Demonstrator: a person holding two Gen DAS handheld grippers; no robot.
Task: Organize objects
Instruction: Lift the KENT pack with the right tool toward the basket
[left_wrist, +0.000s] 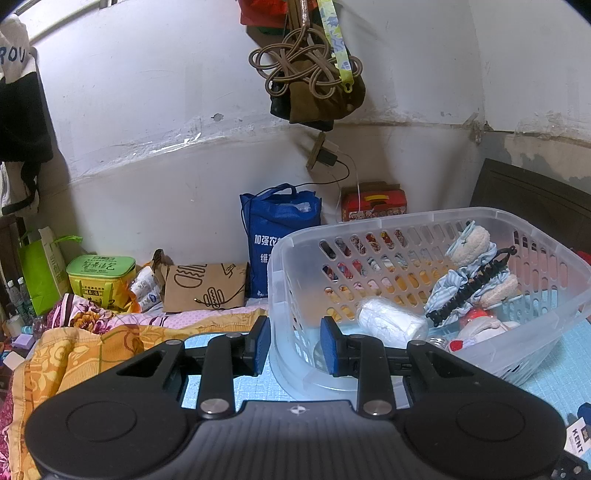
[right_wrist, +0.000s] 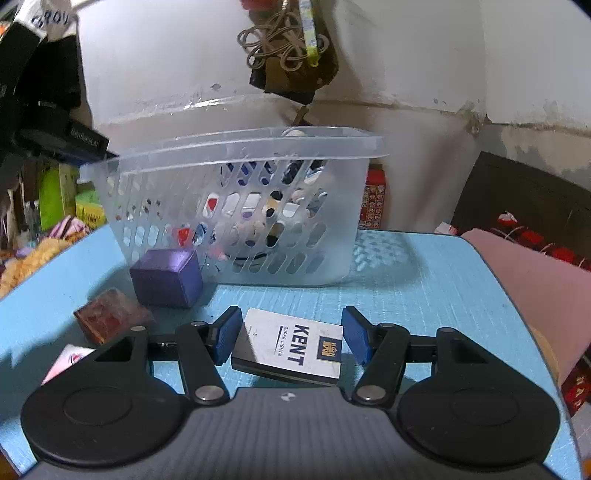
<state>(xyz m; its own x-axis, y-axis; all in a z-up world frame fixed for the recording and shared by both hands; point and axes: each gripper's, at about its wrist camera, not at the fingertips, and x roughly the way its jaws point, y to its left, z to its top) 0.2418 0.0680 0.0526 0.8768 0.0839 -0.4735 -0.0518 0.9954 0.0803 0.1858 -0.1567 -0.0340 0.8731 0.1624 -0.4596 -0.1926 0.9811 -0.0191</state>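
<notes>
A clear perforated plastic basket stands tilted on a light blue mat. My left gripper is shut on its near corner wall, one blue pad outside and one inside. Inside lie a white wrapped roll, a black hair clip and fluffy beige cloth items. In the right wrist view the basket is straight ahead. My right gripper is shut on a white Kent cigarette pack, both pads against its sides. One corner of that pack shows at the left wrist view's bottom right.
A purple box sits against the basket's front, with a reddish-brown packet and a pink-white item to its left. A pink pillow borders the mat on the right. Bags and a blue tote line the wall behind bedding.
</notes>
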